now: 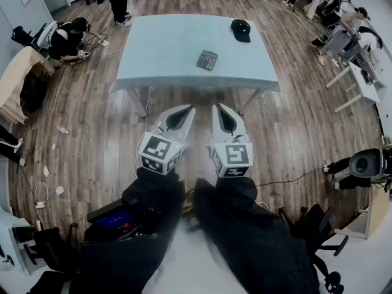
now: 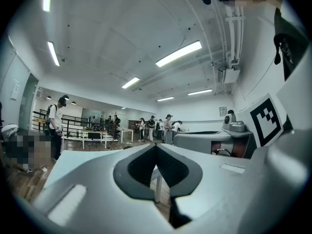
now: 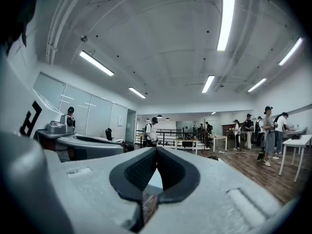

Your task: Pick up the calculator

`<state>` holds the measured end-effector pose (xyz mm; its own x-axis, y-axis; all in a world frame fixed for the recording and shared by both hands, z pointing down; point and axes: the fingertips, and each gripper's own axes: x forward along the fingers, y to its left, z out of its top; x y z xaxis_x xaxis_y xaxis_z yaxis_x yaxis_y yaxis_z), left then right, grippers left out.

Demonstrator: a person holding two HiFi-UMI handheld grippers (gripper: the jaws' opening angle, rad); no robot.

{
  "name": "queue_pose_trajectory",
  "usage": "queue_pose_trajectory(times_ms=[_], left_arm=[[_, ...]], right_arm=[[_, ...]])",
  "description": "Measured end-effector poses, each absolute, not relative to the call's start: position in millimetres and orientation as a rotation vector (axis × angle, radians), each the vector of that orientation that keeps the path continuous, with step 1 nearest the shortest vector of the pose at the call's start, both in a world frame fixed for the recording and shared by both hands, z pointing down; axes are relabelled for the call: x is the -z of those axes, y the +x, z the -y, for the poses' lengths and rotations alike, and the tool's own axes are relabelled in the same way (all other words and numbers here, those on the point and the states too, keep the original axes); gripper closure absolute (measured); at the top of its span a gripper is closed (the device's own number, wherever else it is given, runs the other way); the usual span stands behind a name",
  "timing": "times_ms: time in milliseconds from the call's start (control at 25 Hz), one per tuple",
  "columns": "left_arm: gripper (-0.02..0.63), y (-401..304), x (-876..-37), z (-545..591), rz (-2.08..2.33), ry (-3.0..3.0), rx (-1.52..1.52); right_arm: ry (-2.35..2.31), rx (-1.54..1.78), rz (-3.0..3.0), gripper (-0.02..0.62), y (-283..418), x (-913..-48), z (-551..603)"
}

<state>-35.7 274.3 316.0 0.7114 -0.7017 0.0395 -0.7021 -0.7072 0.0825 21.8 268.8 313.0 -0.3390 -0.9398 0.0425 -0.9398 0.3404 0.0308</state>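
Note:
A dark calculator (image 1: 207,60) lies on the pale table (image 1: 165,54), right of its middle and near the front edge. Both grippers hang level in front of the table, well short of the calculator. My left gripper (image 1: 185,110) has its tips together and holds nothing; in the left gripper view its jaws (image 2: 156,145) meet at a point. My right gripper (image 1: 218,108) sits beside it, also shut and empty, and in the right gripper view its tips (image 3: 157,149) touch. The calculator is in neither gripper view.
A black cap (image 1: 241,29) rests at the table's far right corner. White table legs (image 1: 136,97) stand on the wooden floor. People sit and stand around the room's edges, with desks at the right (image 1: 361,78) and cables on the floor at the left (image 1: 38,195).

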Motion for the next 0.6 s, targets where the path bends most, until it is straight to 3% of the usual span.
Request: queue_pose_trajectory(times_ms=[600], left_arm=[[0.604, -36.7, -319.2, -262.2, 1.135, 2.83, -0.008]], right_arm=[[1.782, 0.0, 2.516, 0.597, 19.0, -316.3, -257.4]])
